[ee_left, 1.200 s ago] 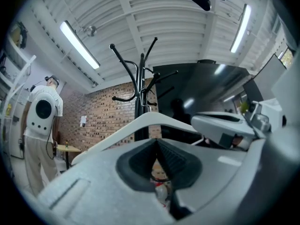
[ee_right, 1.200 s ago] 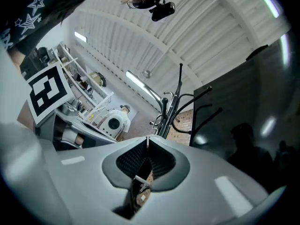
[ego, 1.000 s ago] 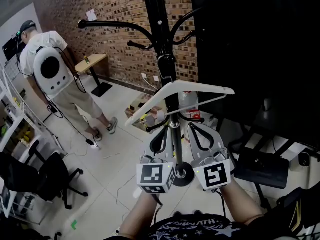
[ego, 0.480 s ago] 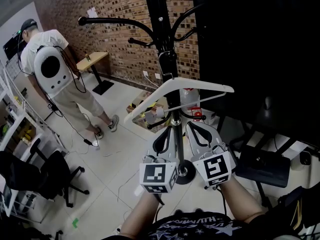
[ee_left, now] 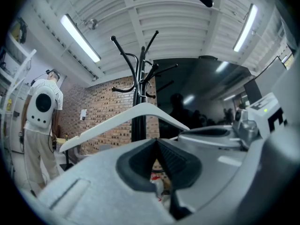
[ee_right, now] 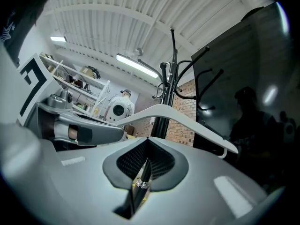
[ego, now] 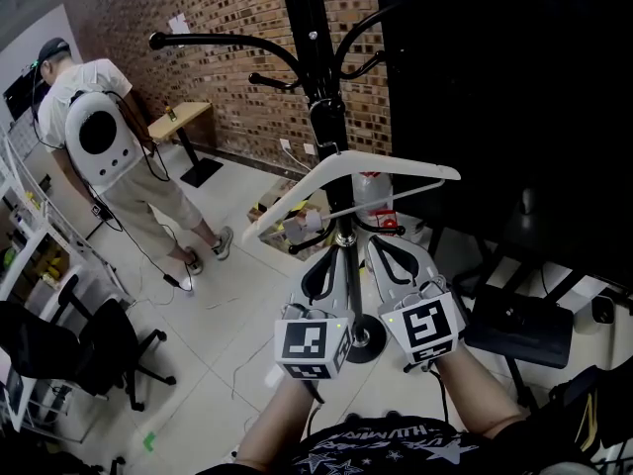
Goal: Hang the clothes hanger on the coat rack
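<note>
Both of my claws are closed with nothing in them: the left claw (ego: 326, 263) and the right claw (ego: 381, 250) sit side by side just in front of the coat rack (ego: 315, 47), low against its pole, and each gripper view shows its pads meeting at the tip. The hanger (ego: 348, 169) is above them, right against the rack's pole, one shoulder sloping out to the left of the rack and the other to the right. It looks to me as if its hook is already caught on the rack, though I cannot tell on which arm. I judge the hanger to be light and stiff, smooth enough to slide between the pads. Its thin lower bar is likely the weakest part. If I must reseat it, I would grip a broad shoulder close to the neck, where it balances, rather than the bar or the wire hook. By my count there is one hanger, one coat rack with at least four curved arms near its top, two claws, and one person (ego: 104, 137) standing well to the left of the rack.
</note>
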The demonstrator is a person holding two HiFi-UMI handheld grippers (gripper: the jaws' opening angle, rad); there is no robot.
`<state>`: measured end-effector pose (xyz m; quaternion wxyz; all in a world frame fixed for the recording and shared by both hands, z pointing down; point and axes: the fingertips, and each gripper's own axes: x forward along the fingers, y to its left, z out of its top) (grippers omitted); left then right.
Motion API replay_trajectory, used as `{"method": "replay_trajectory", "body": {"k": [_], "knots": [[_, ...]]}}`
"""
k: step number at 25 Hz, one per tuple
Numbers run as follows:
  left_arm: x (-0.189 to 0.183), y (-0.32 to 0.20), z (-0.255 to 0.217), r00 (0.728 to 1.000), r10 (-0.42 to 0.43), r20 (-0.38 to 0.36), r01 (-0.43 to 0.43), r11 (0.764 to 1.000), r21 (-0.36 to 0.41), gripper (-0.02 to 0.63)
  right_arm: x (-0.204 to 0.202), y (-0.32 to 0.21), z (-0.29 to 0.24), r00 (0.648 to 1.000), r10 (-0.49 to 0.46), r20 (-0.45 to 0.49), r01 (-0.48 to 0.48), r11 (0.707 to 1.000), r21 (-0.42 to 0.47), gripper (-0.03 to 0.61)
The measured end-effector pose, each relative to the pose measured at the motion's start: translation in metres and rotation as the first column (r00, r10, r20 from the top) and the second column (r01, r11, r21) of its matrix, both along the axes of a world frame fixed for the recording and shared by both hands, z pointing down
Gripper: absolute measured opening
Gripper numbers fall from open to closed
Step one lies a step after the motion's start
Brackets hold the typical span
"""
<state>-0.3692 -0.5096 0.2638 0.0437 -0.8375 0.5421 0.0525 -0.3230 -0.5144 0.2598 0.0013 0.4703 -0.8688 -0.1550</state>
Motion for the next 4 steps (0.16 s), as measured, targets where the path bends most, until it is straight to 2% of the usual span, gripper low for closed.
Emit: {"method": "replay_trajectory", "body": {"k": [4], "knots": [[0.0005, 0.0002, -0.0004, 1.000, 0.004, -0.002, -0.004, 1.000, -0.002, 0.005, -0.0002, -0.0011, -0.0009, 1.000, 0.001, -0.010, -0.001, 1.000, -0.003, 0.008]]}}
